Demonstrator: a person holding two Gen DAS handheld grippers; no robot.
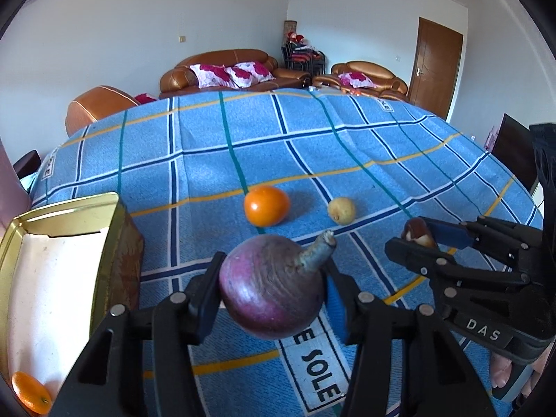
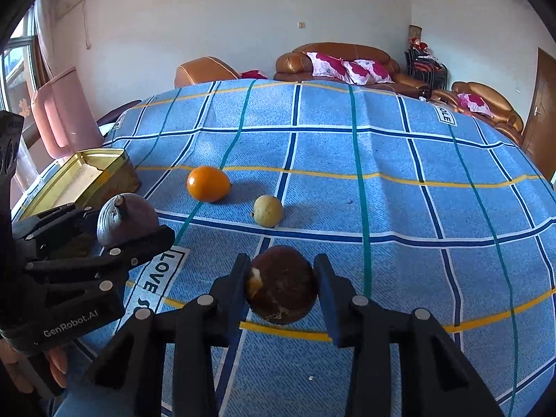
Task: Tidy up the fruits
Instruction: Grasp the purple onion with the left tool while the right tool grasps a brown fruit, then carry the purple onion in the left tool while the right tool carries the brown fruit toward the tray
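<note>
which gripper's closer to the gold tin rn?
Left. The left gripper, jaws shut on the purple fruit, sits right beside the gold tin. The right gripper, holding the brown fruit, is farther out on the other side of the left one.

White walls, brown leather sofas (image 1: 222, 69)

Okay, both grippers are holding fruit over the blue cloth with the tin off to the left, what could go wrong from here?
1. The purple fruit is round and clamped only at its sides by the left gripper; it could slip and roll.
2. The brown fruit in the right gripper looks damaged; squeezing may crush it.
3. The grippers are close together, so both heading for the gold tin could collide.
</note>
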